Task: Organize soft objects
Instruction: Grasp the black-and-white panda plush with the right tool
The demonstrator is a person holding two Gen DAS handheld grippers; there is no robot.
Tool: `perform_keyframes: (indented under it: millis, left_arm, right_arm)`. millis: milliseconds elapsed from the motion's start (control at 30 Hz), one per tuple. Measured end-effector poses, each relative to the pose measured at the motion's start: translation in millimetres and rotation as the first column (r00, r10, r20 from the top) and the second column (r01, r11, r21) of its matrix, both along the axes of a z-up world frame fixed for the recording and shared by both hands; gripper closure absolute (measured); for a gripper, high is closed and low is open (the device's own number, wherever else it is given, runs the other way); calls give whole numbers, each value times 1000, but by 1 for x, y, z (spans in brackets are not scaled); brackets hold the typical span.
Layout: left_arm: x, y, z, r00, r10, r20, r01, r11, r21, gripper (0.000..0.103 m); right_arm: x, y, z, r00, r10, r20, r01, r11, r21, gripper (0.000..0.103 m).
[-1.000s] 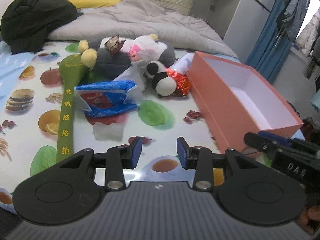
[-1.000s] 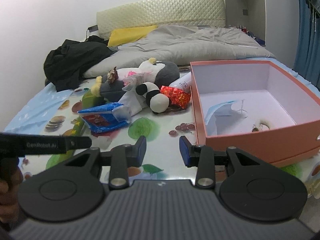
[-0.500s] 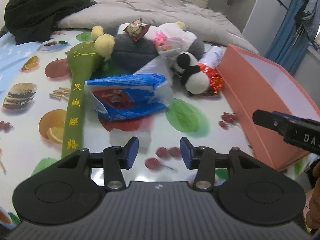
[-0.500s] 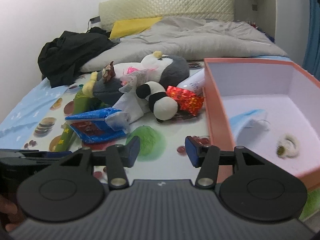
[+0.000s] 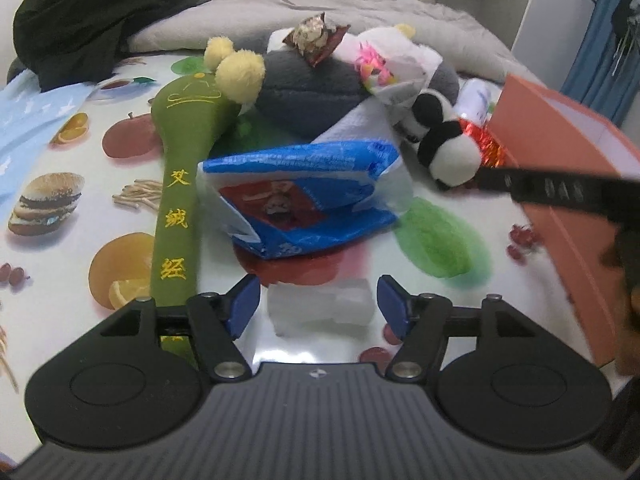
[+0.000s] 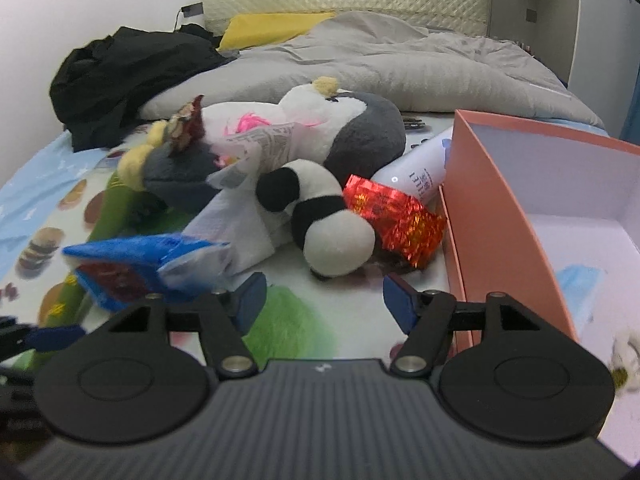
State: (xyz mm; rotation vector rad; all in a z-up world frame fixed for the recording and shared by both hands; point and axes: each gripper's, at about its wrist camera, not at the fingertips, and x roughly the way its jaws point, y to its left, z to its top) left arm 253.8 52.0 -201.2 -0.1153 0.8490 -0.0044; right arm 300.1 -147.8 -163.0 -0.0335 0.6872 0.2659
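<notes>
A pile of soft things lies on the fruit-print cloth: a blue packet [image 5: 304, 196], a green plush stick [image 5: 180, 200], a grey and white plush [image 5: 312, 88] and a small panda plush [image 5: 448, 148]. My left gripper [image 5: 319, 304] hovers low just before the blue packet, its jaws opening; a white folded tissue [image 5: 320, 308] lies on the cloth between the fingertips, and the pads do not press on it. My right gripper [image 6: 324, 304] stands before the panda plush [image 6: 324, 224], jaws opening, with nothing between them. The salmon box [image 6: 500, 220] is on its right.
A red foil packet [image 6: 396, 220] and a white bottle [image 6: 420, 168] lie against the box wall. A blue face mask [image 6: 580, 284] lies inside the box. Behind the pile are a grey quilt [image 6: 400, 68] and black clothing [image 6: 128, 76].
Both grippers have moved forward and down toward the pile, so the blue packet and the panda plush look larger. Both pairs of jaws have widened.
</notes>
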Motion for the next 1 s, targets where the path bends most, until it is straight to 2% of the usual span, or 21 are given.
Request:
perform_keyframes:
  millis: [400,600,700,800,867,933,1000]
  left_arm:
    - [6,4,-17,999,-29,-28,28,999,-36,32]
    - [6,4,-17,999,-37,-19,36,998,-53,39]
    - [5,6,-17,999,-32,-14,32,998,-56,44]
    - [3,7,-15,1000,-31,-4,31,998,-60,52]
    - [2,6,-12,999,-40,7,40,996,-73,67]
    - [1,5,-8,999,-39,16,40,996,-81,75]
    - [0,3,-7,999,-38,15,39,996,-78,77]
  right_arm:
    - [62,9,-24,998,-48,-27,47,998,-42,36]
    - [78,11,-35,997,-39,-65,38,999,-8,36]
    - [79,12,-38,997,-36,-63,37,999,14,36]
    - [76,12,-37,998,-34,-54,34,999,9,42]
    - [73,11,-36,998,-33,-51,34,999,9,43]
    - [68,9,-34,998,-32,-46,33,999,3,44]
    - [64,8,-32,999,-28,-45,28,1000,1,45]
